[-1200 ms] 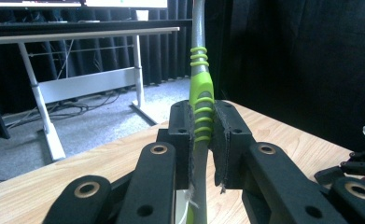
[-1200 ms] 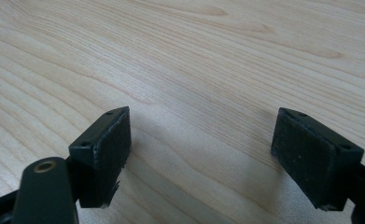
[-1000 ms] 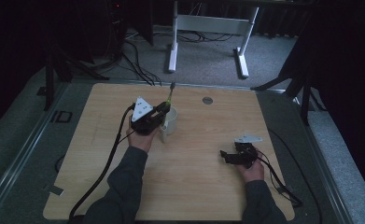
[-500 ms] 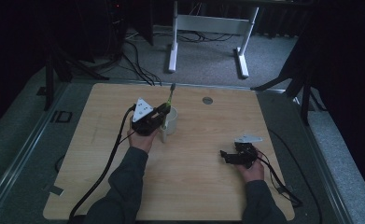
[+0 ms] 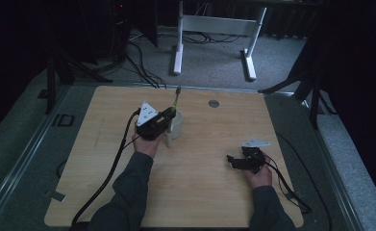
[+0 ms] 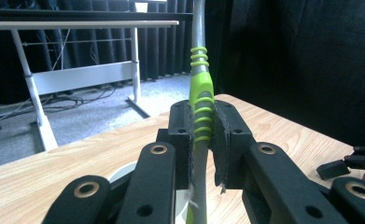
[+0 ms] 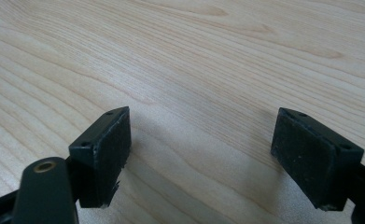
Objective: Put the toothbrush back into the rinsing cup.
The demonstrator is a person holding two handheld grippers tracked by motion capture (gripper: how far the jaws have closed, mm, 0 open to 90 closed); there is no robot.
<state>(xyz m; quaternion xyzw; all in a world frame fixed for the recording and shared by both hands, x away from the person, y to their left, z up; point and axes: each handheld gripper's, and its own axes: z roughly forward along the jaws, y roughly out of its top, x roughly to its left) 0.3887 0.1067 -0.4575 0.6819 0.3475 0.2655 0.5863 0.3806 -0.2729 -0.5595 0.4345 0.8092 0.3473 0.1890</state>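
Green-and-grey toothbrush [image 6: 201,100] upright between left gripper [image 6: 202,135] pads, above cup [image 5: 178,126]

Dim, underexposed high view; brighter, sharp gripper views with soft shadows.

On the one table [image 5: 214,192] — one cup [image 5: 177,126], one toothbrush [image 5: 175,100], two grippers.

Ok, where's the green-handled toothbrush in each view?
High view: toothbrush stands above the white cup, upper centre, held by the left gripper.
Left gripper view: centre, clamped between the pads.
Right gripper view: not in it.
Shared landmark: the wooden table.
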